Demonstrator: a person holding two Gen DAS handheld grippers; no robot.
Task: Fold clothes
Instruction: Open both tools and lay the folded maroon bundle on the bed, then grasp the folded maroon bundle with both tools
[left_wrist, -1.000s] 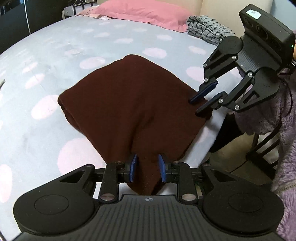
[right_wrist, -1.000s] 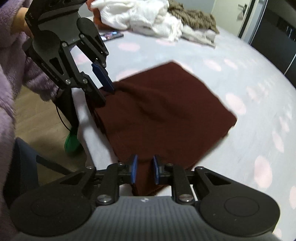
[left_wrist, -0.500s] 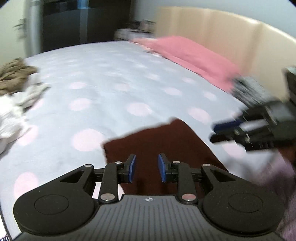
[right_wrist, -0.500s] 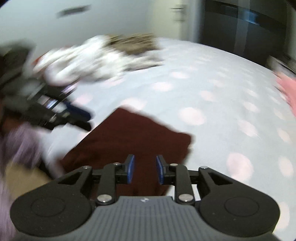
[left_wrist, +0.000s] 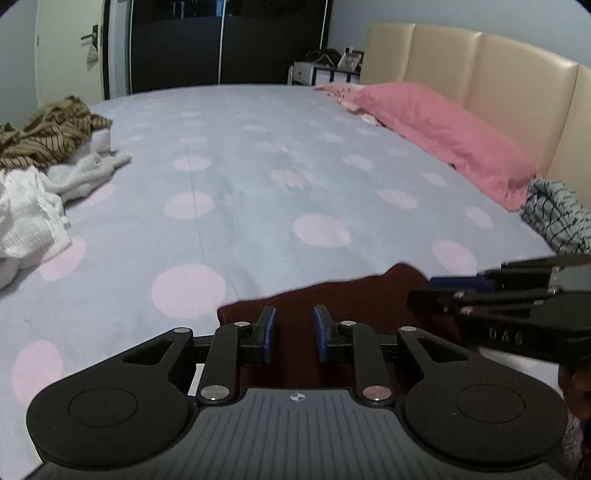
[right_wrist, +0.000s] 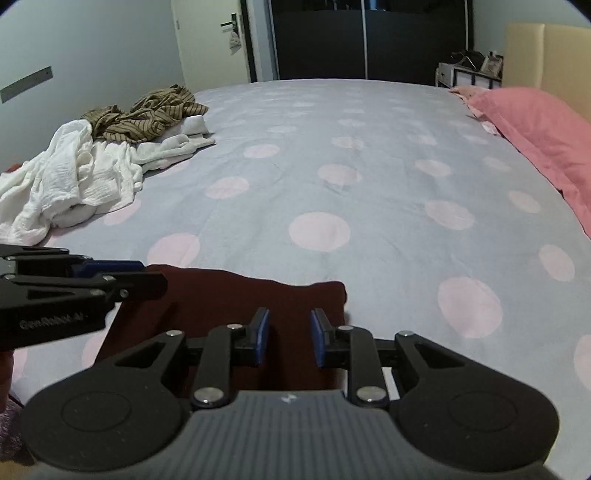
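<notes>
Bed cover (left_wrist: 258, 155): pale grey-blue with pink dots, filling most of both views.

Dark red garment (left_wrist: 332, 295): folded, flat on the cover, bottom centre of the left wrist view; in the right wrist view (right_wrist: 229, 295) at lower left of centre, near edge hidden behind the tool.

Left gripper (left_wrist: 294, 334): bottom centre of its own view, blue pads parted by a moderate gap, nothing between them, garment seen through the gap below. In the right wrist view (right_wrist: 122, 275) entering from the left edge, seen side-on above the garment's left part; gap not readable from there.

Right gripper (right_wrist: 289, 335): bottom centre of its own view, blue pads likewise parted, nothing clamped, garment underneath. In the left wrist view (left_wrist: 443, 290) entering from the right edge, side-on, over the garment's right end.

Heap of white cloth (right_wrist: 70, 181): left of frame, on the cover, well apart from the garment.

Brown striped cloth (right_wrist: 151, 112): upper left, lying on the far end of the white heap.

Pink pillow (left_wrist: 443, 136): right side, against the cream headboard (left_wrist: 480, 70).

Checked cloth (left_wrist: 557, 214): right edge of the left wrist view, just beside the pillow's near end.

Dark wardrobe doors (right_wrist: 369, 40): top centre, beyond the bed.
</notes>
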